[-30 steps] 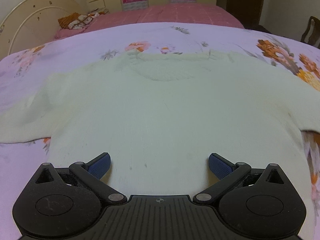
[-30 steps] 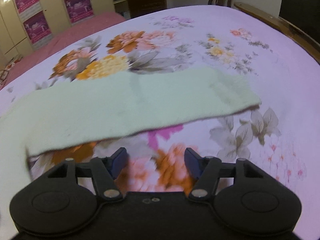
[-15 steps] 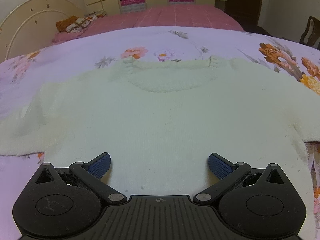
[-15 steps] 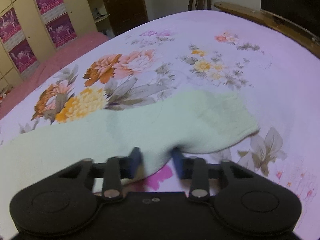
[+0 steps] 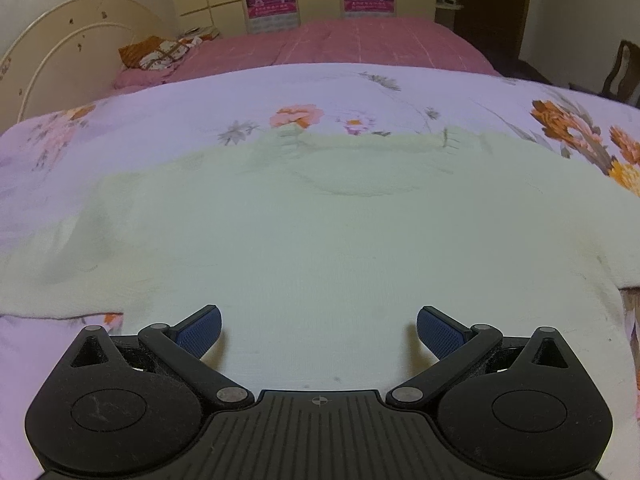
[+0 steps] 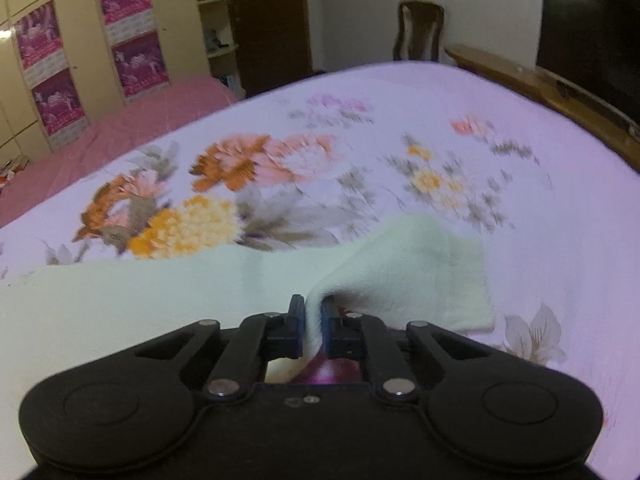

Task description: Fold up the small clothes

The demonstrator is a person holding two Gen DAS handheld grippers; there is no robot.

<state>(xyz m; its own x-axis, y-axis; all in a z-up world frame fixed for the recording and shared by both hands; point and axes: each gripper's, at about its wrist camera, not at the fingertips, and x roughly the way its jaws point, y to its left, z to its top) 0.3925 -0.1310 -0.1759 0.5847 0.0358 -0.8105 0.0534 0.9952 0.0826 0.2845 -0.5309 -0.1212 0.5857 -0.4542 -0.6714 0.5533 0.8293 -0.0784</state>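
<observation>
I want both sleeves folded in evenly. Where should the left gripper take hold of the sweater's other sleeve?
Probably its near edge, approached from the hem side. The left gripper hangs open over the sweater; that left sleeve lies flat, its lower edge exposed against the floral bedsheet.

matt knit sweater (image 5: 320, 248), printed cotton bedsheet (image 6: 540, 208)

Pale-green sweater (image 5: 320, 240), floral lilac bedspread (image 6: 520, 184)
</observation>
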